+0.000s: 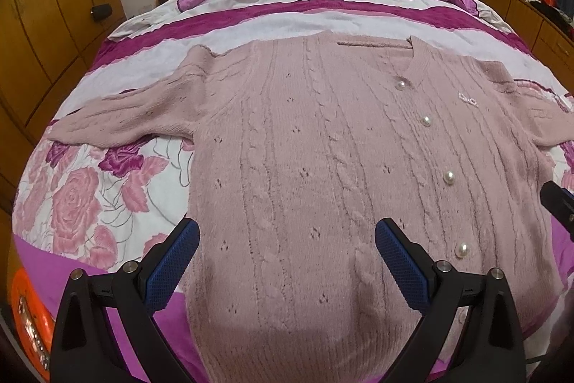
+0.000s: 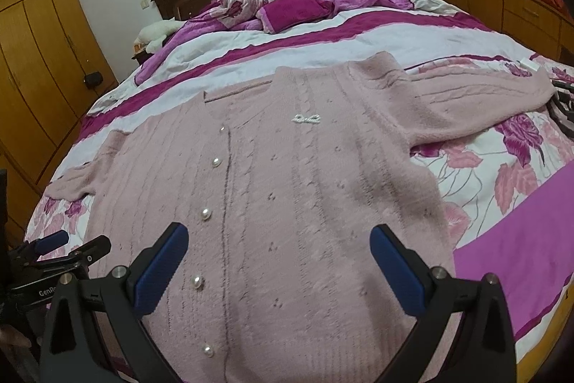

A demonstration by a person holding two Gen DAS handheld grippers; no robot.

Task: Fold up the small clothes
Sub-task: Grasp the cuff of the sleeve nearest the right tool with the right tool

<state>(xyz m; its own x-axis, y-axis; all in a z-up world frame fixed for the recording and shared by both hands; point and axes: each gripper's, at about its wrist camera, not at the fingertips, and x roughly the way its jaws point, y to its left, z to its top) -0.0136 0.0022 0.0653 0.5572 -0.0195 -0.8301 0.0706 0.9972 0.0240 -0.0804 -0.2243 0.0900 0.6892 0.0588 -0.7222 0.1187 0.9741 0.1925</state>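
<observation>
- Bed (image 1: 251,24): your pink cardigan (image 1: 323,167) lies flat, buttoned, sleeves spread.
- Left gripper (image 1: 287,261) and right gripper (image 2: 280,261): jaws spread, holding nothing.
- Progress: no fold made; all folding remains.

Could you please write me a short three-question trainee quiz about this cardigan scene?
1. True or false: the pink cable-knit cardigan lies spread flat, front up, on the floral bedspread.
2. Multiple choice: the left tool and right tool are (a) both open and empty, (b) both shut on a sleeve, (c) one open, one shut.
3. Fill in: the cardigan's front closes with round white ____ buttons.

Key: 1 true; 2 a; 3 pearl.
</observation>
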